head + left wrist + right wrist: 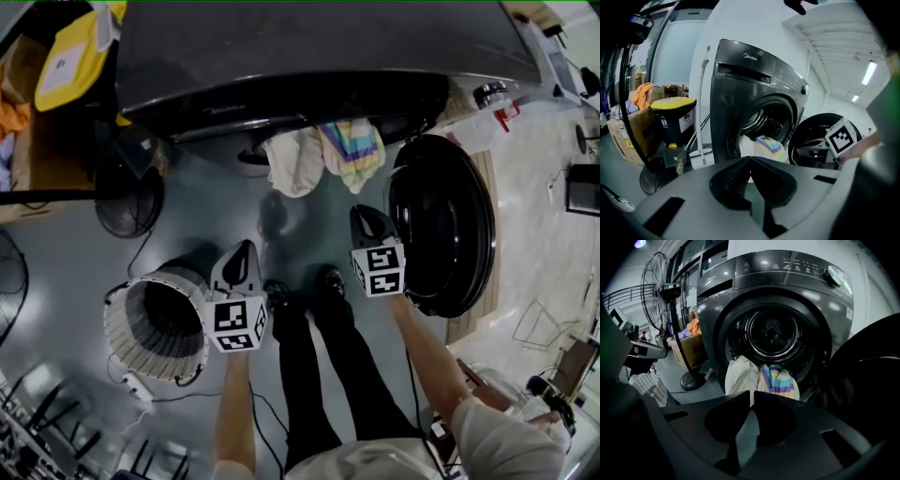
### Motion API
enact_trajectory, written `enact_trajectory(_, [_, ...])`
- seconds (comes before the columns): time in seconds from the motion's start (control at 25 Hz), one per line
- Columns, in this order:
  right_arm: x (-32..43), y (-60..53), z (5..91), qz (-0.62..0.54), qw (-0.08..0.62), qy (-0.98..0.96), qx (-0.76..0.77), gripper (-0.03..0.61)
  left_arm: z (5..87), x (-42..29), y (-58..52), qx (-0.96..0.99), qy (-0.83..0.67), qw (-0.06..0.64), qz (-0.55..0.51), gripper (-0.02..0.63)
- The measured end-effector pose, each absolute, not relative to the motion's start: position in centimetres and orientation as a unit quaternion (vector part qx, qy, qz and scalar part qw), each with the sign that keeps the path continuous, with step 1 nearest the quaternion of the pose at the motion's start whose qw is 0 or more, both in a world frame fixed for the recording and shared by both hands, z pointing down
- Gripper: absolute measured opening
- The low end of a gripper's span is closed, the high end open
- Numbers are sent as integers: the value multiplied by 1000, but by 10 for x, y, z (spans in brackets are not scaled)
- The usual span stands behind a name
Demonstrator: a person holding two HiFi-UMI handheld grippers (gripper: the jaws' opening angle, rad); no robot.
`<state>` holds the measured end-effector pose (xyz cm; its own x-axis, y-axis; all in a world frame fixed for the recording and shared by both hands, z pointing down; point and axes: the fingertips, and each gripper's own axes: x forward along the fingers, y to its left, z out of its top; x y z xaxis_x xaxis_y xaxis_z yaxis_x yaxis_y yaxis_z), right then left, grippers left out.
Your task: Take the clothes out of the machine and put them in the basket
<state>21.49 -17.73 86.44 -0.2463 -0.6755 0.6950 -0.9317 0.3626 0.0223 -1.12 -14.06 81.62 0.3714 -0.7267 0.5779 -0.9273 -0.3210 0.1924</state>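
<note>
Clothes, a cream cloth and a pastel-striped towel, hang from the drum of the dark grey machine. Left gripper, beside the white ribbed basket, and right gripper are closed, empty.

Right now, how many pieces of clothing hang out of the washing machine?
2: a cream garment on the left, a striped cloth on the right. More may be hidden in the drum.

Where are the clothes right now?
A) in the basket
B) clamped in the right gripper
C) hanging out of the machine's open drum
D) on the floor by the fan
C: the cream cloth and the striped cloth both drape over the front lip of the open washing machine.
</note>
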Motion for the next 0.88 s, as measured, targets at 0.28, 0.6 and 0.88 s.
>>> enact_trajectory(0.28, [233, -195, 884, 193, 306, -751, 553, 212, 840, 10, -160, 799, -507, 254, 201, 15])
enact_trajectory(0.6, [241, -211, 909, 202, 296, -745, 563, 388, 857, 47, -179, 820, -470, 252, 206, 15])
enact_trajectory(0.88, [243, -242, 939, 206, 296, -739, 569, 407, 867, 68, -188, 837, -446, 242, 204, 15])
